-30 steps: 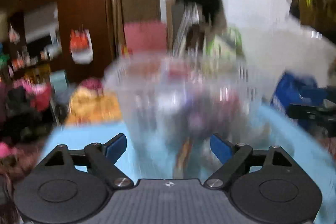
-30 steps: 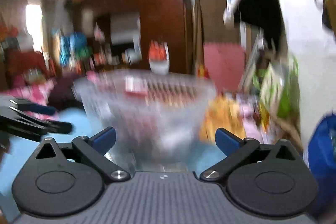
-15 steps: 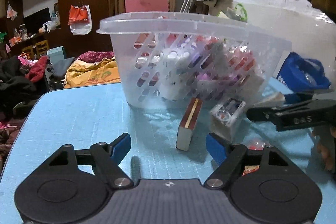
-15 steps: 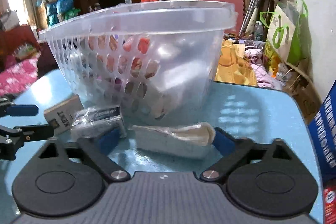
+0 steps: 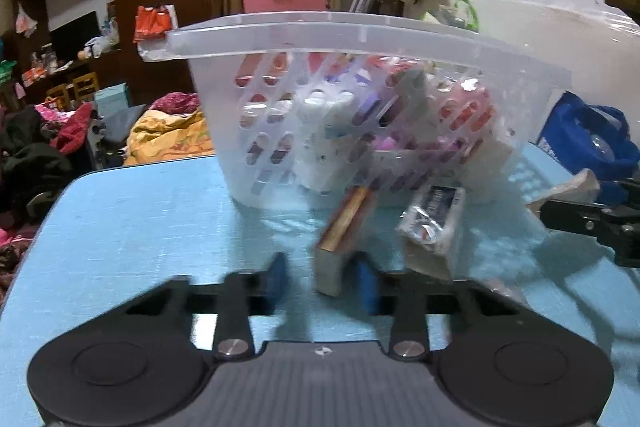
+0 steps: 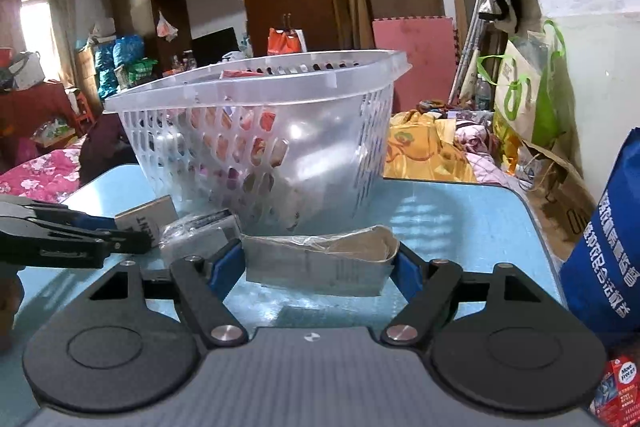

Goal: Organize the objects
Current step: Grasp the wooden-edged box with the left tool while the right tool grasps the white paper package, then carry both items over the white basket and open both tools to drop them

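Everything sits just in front of the clear plastic basket [image 5: 360,39] on the blue surface [image 5: 140,219]. Leftmost, the left gripper [image 5: 322,283] has just been closing its fingers; the small box [image 5: 344,239] sits between them, touching the right pad, long axis running away toward the basket. Beside it a plastic-wrapped pack [image 5: 432,223] points the same way. Furthest right, the right gripper [image 6: 320,263] has been closing too, fingers clamped on the ends of a flattened grey carton [image 6: 320,259], lying crosswise to the basket.
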